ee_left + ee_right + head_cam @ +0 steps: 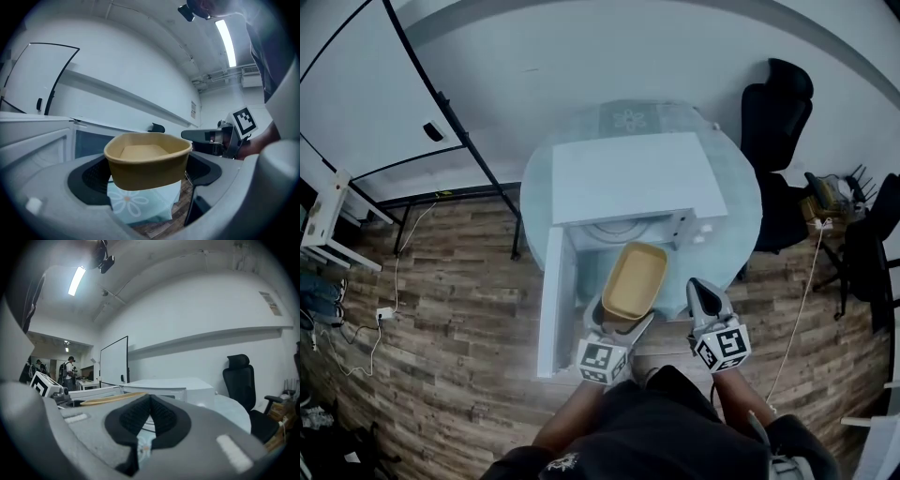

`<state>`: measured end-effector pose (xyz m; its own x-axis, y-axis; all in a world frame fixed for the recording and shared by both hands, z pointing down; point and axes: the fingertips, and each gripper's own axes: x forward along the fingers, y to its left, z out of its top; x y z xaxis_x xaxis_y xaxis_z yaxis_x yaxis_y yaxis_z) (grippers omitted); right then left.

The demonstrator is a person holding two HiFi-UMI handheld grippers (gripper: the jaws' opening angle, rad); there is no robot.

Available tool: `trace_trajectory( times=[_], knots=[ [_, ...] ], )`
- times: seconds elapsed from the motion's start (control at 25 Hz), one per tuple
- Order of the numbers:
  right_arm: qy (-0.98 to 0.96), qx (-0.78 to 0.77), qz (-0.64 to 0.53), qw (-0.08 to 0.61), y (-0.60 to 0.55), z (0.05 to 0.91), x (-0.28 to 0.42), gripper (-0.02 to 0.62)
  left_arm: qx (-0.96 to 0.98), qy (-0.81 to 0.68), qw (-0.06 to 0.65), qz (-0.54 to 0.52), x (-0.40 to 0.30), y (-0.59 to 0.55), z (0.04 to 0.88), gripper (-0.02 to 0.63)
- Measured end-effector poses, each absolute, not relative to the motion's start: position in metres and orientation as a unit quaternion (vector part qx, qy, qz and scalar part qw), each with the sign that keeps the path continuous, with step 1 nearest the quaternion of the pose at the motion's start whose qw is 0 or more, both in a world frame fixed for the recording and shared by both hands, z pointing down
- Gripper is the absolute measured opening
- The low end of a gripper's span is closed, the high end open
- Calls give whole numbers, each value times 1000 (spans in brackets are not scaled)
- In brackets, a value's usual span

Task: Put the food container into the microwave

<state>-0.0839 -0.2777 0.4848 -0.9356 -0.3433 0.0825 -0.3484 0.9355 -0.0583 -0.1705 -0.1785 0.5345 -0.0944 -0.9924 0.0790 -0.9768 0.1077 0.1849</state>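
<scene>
1. Fingers of the left gripper (pixel 622 321) in the head view were spread wide and closed on the near end of the food container (pixel 636 279). The tub hung in the air ahead of them. Its far end was at the open mouth of the microwave (pixel 628 178) and not yet inside. The microwave door (pixel 555 300) stood swung out to the left of those fingers. The right gripper (pixel 701 292) sat just right of the tub, apart from it, over the table (pixel 736 192).

2. In the left gripper view both pads (pixel 91 180) pressed the tub's side walls, with the food container (pixel 147 161) square between them, level and empty. The right gripper (pixel 211 138) showed beyond the right finger, not touching the tub. The tub looked like thin tan paperboard or fibre, so probably light and a bit flexible, with walls that could buckle if squeezed hard. The low grip on both near walls seemed sound, though one-ended, so the far end could droop.

3. In the right gripper view the fingers (pixel 133 420) were pressed together with nothing between them. The container's rim (pixel 112 398) showed as a thin tan line just left of and beyond the fingertips. The microwave (pixel 168 384) stood ahead, and a black chair (pixel 241 380) was off to the right.
</scene>
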Motion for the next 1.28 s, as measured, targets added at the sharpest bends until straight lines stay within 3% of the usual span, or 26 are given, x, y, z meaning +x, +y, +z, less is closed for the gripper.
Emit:
trace_trajectory(
  times=[1.28],
  knots=[
    [-992, 38, 83, 88, -325, 573, -203, 2, 539, -832, 131, -4, -274, -234, 622, 500]
  ],
)
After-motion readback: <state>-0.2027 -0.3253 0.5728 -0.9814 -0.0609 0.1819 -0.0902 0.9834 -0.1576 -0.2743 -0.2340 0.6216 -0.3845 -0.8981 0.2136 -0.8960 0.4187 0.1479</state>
